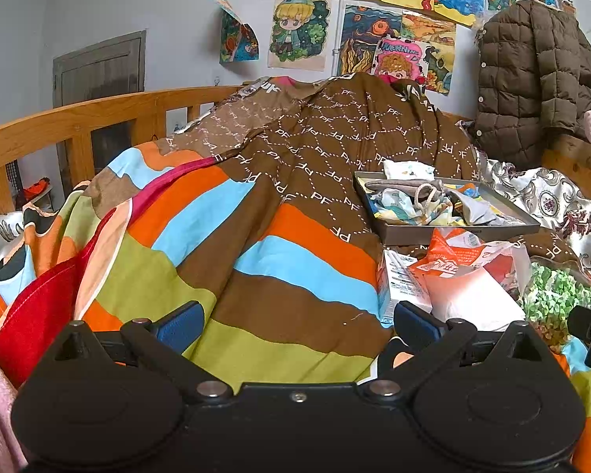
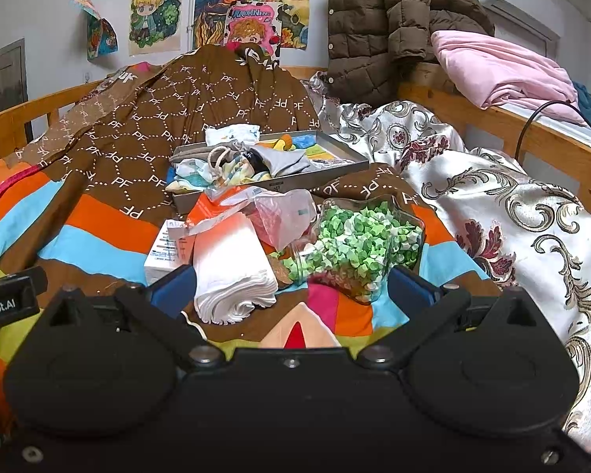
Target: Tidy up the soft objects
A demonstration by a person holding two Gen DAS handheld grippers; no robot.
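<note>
Right wrist view shows the right tool (image 2: 291, 287) released and empty before the white folded cloth (image 2: 232, 268) mid-bed, so it should advance squarely, pinch the roll's thick end, then lift toward the grey tray (image 2: 335, 146) behind.

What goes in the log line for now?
left gripper: open, empty | right gripper: open, empty | tissue stack: ahead | tray: filled

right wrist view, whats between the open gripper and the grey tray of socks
In the right wrist view, a white tissue stack, an orange plastic bag and a jar of green paper stars lie between the right gripper and the grey tray.
</note>
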